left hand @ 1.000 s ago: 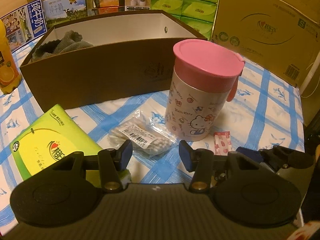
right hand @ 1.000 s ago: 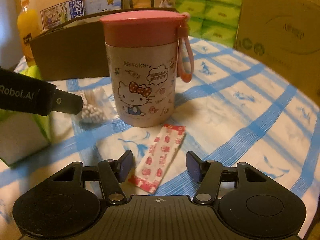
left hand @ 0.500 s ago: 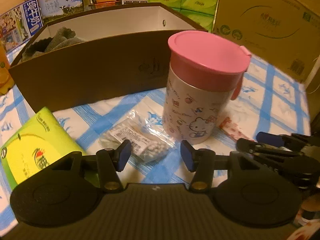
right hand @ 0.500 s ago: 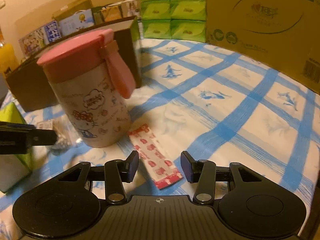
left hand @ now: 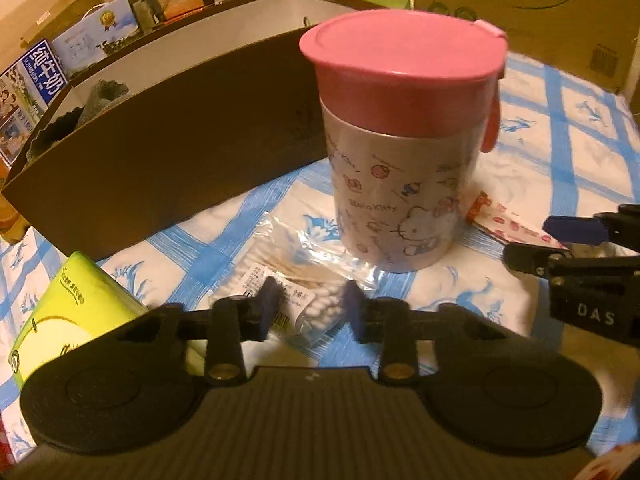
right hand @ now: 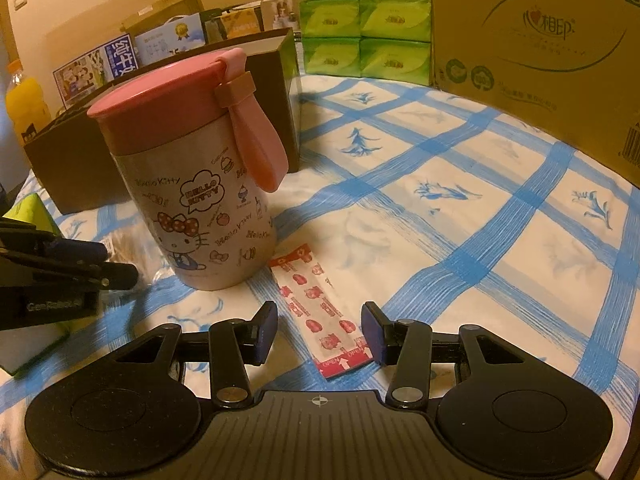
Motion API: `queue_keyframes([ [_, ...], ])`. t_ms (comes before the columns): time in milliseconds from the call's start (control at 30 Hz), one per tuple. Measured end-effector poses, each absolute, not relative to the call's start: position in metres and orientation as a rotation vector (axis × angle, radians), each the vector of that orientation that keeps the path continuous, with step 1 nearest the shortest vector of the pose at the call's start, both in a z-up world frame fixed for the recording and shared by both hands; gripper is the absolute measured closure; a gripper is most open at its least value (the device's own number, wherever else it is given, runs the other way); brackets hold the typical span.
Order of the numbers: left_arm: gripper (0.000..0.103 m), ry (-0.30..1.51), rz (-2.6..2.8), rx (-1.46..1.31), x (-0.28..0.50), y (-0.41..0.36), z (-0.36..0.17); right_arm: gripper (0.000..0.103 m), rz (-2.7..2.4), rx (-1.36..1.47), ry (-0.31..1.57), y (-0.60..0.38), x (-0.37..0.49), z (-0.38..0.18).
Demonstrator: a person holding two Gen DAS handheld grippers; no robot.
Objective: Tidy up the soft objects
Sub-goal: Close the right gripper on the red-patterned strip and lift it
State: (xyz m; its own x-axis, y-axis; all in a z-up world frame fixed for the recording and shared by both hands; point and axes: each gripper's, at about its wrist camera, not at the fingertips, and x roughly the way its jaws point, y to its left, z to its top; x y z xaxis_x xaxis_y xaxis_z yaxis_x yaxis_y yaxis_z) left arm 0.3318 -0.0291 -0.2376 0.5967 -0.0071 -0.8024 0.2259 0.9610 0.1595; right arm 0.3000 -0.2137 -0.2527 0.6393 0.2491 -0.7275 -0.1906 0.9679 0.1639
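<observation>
The left gripper [left hand: 308, 306] is low over the bench, its jaws closing around a clear bag of cotton swabs [left hand: 304, 280]; the bag lies between the blue pads, though motion blur hides whether they press on it yet. The bag lies flat on the blue-checked cloth [right hand: 460, 208], one end reaching to the foot of a Hello Kitty cup [left hand: 404, 148] with a pink lid and a pink strap hanging down its side. To the left of the gripper sits a yellow-green tissue pack [left hand: 76, 320], just beside the bag. Behind both stands a long dark brown box [left hand: 168, 152] with a pale lining, open at the top, with grey cloth items [left hand: 100, 94] bunched in its left end. The right gripper [right hand: 318, 332] hangs on the other side of the cup with its jaws parted, and the near end of a narrow red-and-white printed sachet [right hand: 320, 312] lies on the cloth between its pads without touching either. The sachet runs away from it towards the cup's base. Farther back are stacked green tissue packs [right hand: 364, 20], a large cardboard carton [right hand: 532, 40] on the right, milk cartons [right hand: 116, 60] and an orange drink bottle [right hand: 22, 100] at the far left.
</observation>
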Motion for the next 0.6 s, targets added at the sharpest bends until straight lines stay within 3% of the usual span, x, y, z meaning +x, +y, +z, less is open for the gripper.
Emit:
queue_keyframes([
  [267, 0.092, 0.911, -0.207, 0.267, 0.309, -0.017, -0.232, 0.056, 0.267, 0.083, 0.848, -0.219, 0.291, -0.252],
  [367, 0.093, 0.927, -0.217, 0.27, 0.298, -0.008, -0.23, 0.056, 0.267, 0.096, 0.851, -0.221, 0.288, -0.252],
  [433, 0.091, 0.938, -0.209, 0.243, 0.294, -0.003, -0.228, 0.056, 0.268, 0.097, 0.853, -0.222, 0.288, -0.251],
  [567, 0.062, 0.93, -0.201, 0.16, 0.296, -0.002, -0.221, 0.056, 0.268, 0.098, 0.862, -0.222, 0.289, -0.251],
  [600, 0.062, 0.924, -0.193, 0.166, 0.297, -0.005, -0.221, 0.056, 0.269, 0.094, 0.863, -0.222, 0.289, -0.25],
])
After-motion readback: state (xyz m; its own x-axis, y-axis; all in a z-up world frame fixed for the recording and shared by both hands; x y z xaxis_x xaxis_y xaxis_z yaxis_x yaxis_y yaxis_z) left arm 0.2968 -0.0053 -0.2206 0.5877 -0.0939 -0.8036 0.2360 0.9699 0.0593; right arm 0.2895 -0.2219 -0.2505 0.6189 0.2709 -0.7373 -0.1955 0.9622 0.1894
